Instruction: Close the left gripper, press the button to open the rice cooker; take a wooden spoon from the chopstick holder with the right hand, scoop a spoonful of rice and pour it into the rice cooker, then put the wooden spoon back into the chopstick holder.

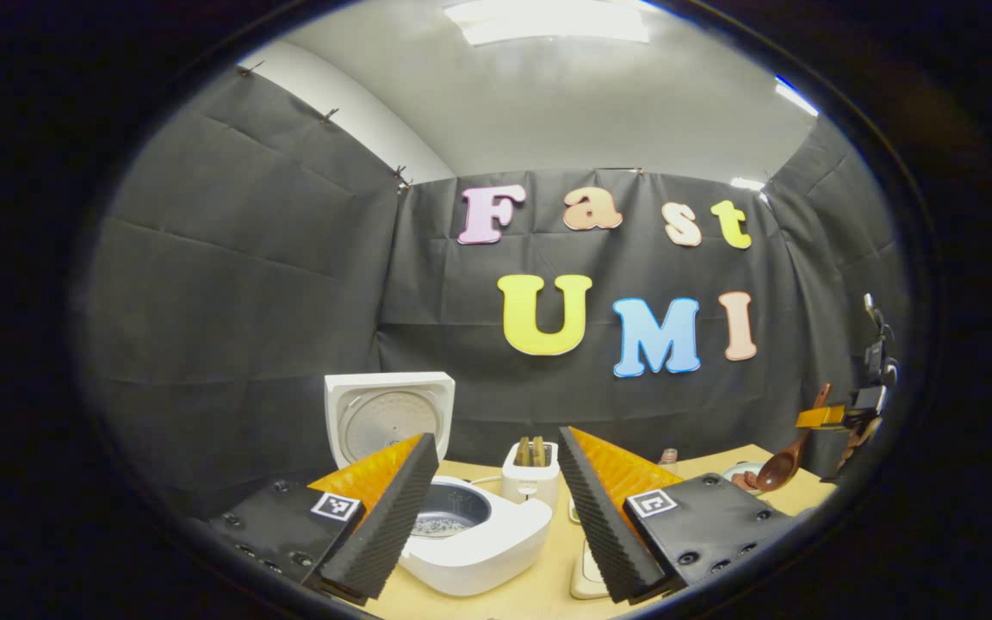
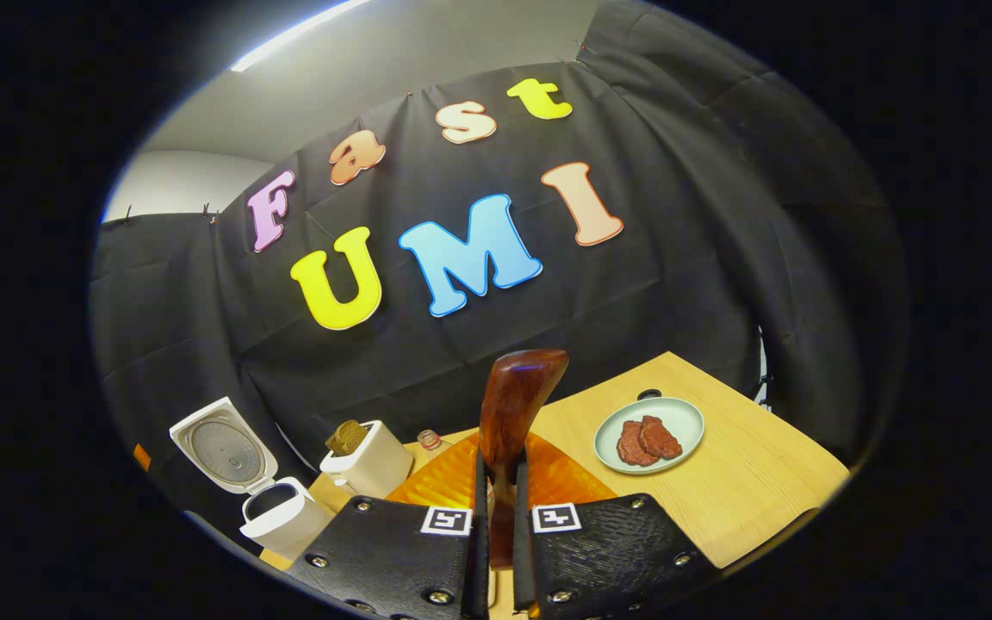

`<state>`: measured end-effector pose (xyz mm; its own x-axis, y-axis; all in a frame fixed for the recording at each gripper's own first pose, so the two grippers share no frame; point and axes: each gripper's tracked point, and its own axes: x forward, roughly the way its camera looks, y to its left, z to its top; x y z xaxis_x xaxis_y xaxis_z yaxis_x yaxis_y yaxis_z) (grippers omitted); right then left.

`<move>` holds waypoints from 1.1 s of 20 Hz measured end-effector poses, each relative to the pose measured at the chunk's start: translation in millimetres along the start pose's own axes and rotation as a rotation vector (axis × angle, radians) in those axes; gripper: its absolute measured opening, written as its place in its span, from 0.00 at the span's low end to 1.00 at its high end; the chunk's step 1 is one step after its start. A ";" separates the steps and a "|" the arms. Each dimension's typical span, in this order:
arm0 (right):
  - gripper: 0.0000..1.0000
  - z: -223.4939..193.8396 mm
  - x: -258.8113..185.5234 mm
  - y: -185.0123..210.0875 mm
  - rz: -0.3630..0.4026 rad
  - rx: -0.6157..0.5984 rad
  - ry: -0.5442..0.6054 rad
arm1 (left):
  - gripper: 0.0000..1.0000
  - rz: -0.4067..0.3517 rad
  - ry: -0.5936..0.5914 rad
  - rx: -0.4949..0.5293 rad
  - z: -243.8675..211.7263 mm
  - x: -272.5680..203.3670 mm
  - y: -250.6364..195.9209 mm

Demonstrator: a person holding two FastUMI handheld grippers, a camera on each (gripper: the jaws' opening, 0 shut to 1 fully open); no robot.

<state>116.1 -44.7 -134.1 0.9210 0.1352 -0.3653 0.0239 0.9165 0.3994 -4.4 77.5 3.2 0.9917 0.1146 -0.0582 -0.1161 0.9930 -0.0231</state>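
Note:
The white rice cooker (image 1: 496,551) stands with its lid (image 1: 388,418) raised, and pale grains lie in its pot (image 1: 443,522). My left gripper (image 1: 496,439) hovers just in front of it, open, with nothing between its fingers. At the far right of the left gripper view, the right gripper (image 1: 845,419) holds a brown wooden spoon (image 1: 782,467) with its bowl hanging down over the table. In the right gripper view, the right gripper (image 2: 500,465) is shut on the wooden spoon (image 2: 517,405), which sticks up between its fingers. The open rice cooker (image 2: 285,517) sits low at the left.
A white toaster (image 1: 530,475) with bread slices in it stands behind the cooker, also the toaster (image 2: 371,465). A small bottle (image 2: 431,441) is beside it. A pale plate (image 2: 677,418) with reddish meat rests on the wooden table (image 2: 763,482) to the right.

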 end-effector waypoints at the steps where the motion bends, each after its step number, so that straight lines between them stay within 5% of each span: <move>1: 0.11 -7.0 1.6 -6.9 -0.011 -0.005 0.009 | 0.97 -0.002 0.000 0.007 0.0 0.1 -3.0; 9: 0.11 -76.8 12.8 -46.4 -0.082 -0.031 0.124 | 0.99 0.013 0.012 0.049 -0.3 -8.1 -7.9; 22: 0.17 -125.0 14.2 -64.7 -0.117 -0.019 0.226 | 0.96 0.041 0.009 0.039 -6.2 -10.6 6.2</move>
<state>79.0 -54.9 -270.2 0.8020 0.1070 -0.5877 0.1155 0.9375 0.3283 -16.1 82.3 -2.6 0.9857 0.1547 -0.0673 -0.1538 0.9879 0.0186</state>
